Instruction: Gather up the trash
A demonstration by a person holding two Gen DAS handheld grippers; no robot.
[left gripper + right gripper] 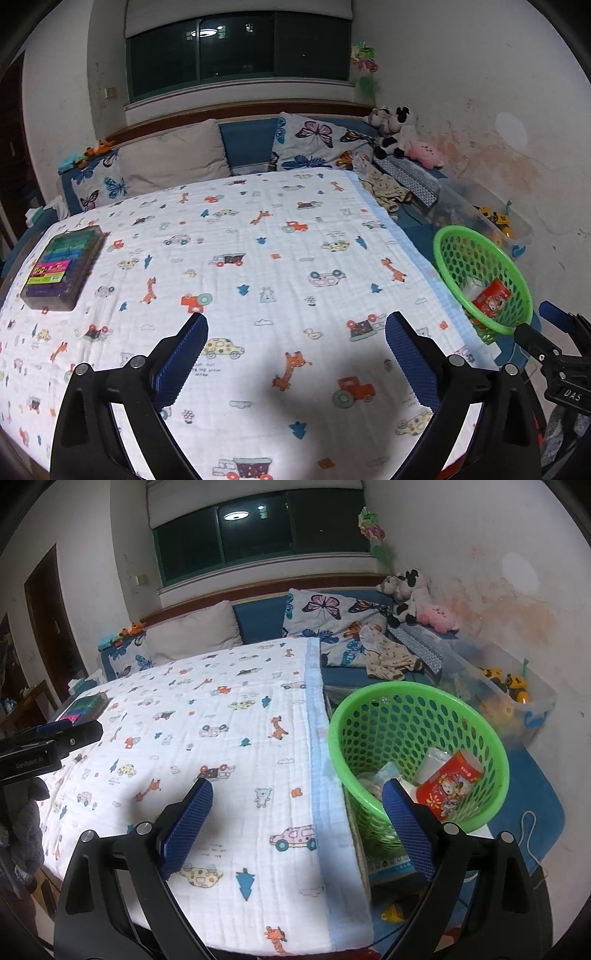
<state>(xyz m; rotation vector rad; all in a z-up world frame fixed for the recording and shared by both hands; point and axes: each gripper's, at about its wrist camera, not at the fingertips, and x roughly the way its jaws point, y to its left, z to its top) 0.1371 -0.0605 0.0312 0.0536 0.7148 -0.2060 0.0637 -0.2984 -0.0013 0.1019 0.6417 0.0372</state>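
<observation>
A green perforated basket (373,716) (448,243) stands beside the bed's right edge. In it lie a red printed packet (452,784) (493,297) and some crumpled clear and white wrappers (434,762). My right gripper (297,805) is open and empty, its right finger in front of the basket's near rim, its left finger over the blanket. My left gripper (297,338) is open and empty above the white cartoon-print blanket (258,258) (229,738). The right gripper's tip shows at the right edge of the left wrist view.
A dark box of coloured blocks (64,267) (88,707) lies on the blanket's left side. Pillows (173,158), plush toys (399,136), clothes (391,657) and a clear toy bin (513,698) line the far and right sides. A blue mat (539,812) covers the floor.
</observation>
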